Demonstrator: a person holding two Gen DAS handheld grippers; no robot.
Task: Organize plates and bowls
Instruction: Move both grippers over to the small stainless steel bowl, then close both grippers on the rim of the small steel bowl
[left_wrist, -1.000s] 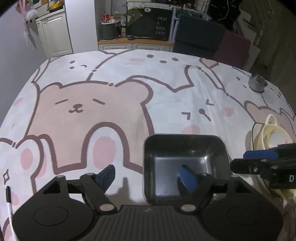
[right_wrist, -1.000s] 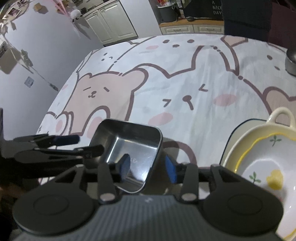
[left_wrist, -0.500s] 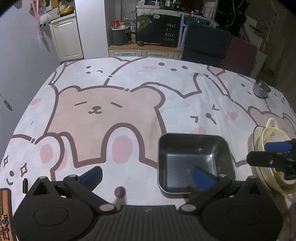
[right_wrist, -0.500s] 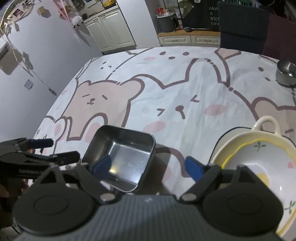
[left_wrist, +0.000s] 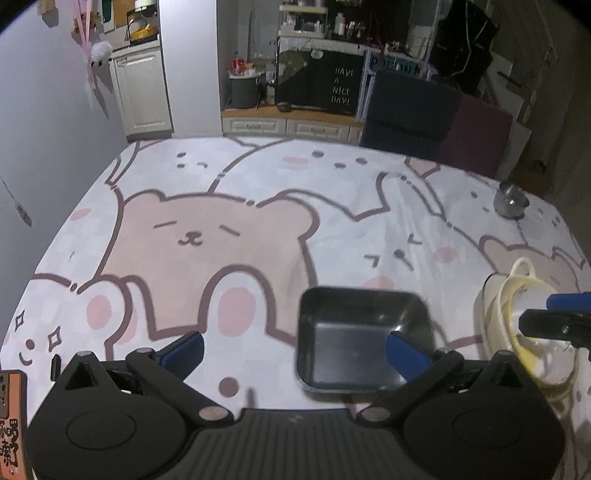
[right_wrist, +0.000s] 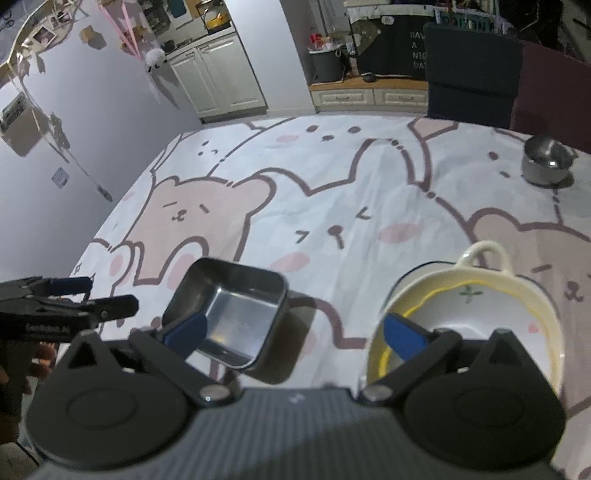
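Square steel tray released, next dish to fetch

Both tools, left tool (left_wrist: 293, 349) and right tool (right_wrist: 295, 332), gape wide and empty, the right jaws just opening; the square steel tray (right_wrist: 231, 314) sits on the tabletop (left_wrist: 258, 192) beside the stacked cream handled bowl (right_wrist: 480, 306). Judged next: reach for the small round metal bowl (right_wrist: 546, 158).

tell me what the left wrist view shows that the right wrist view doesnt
Only the left wrist view: an orange printed box at its left edge, and the open left gripper up close. Only the right wrist view: the yellow-rimmed bowl's flower-painted inside, and the open right gripper up close. Both: the square metal tray, the handled bowl stack, the small steel bowl and the bear tablecloth.
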